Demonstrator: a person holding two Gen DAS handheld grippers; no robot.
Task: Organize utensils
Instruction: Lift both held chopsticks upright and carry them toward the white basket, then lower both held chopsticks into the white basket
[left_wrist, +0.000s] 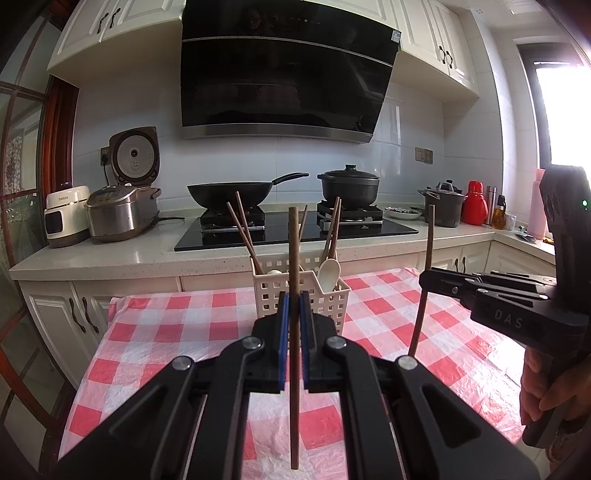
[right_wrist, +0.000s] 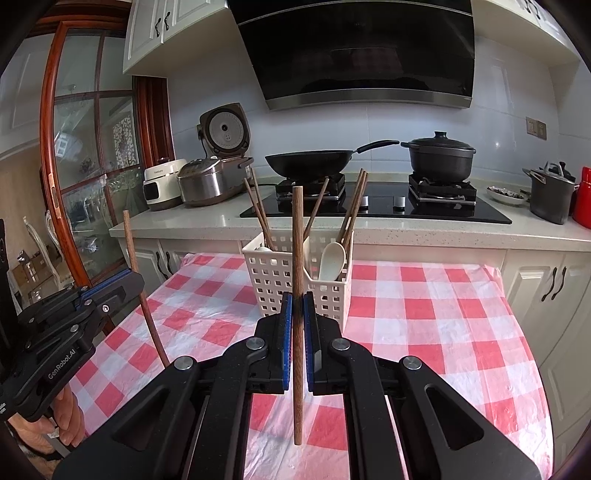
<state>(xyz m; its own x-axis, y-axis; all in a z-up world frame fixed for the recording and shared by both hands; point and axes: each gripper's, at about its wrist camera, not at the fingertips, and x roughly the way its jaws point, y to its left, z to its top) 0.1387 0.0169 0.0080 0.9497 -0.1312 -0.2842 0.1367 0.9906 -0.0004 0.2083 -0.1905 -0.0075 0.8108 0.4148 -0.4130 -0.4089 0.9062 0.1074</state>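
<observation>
Holding one wooden chopstick (left_wrist: 294, 332) upright in each gripper, fingers (left_wrist: 283, 314) clenched, we line them above the white basket (left_wrist: 325, 299) near the desk's (left_wrist: 184, 325) far edge for dropping in.

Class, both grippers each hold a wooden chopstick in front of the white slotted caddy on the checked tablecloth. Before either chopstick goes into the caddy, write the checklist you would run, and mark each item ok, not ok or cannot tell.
1. Left gripper shut on its brown wooden chopstick: ok.
2. Right gripper shut on its own wooden chopstick: ok.
3. Both chopsticks roughly upright: ok.
4. White slotted plastic caddy standing upright on the red-and-white checked tablecloth: ok.
5. Free room in a compartment beside the chopsticks and cream spoon already inside: cannot tell.
6. Chopstick tips raised above the caddy rim: cannot tell.
</observation>
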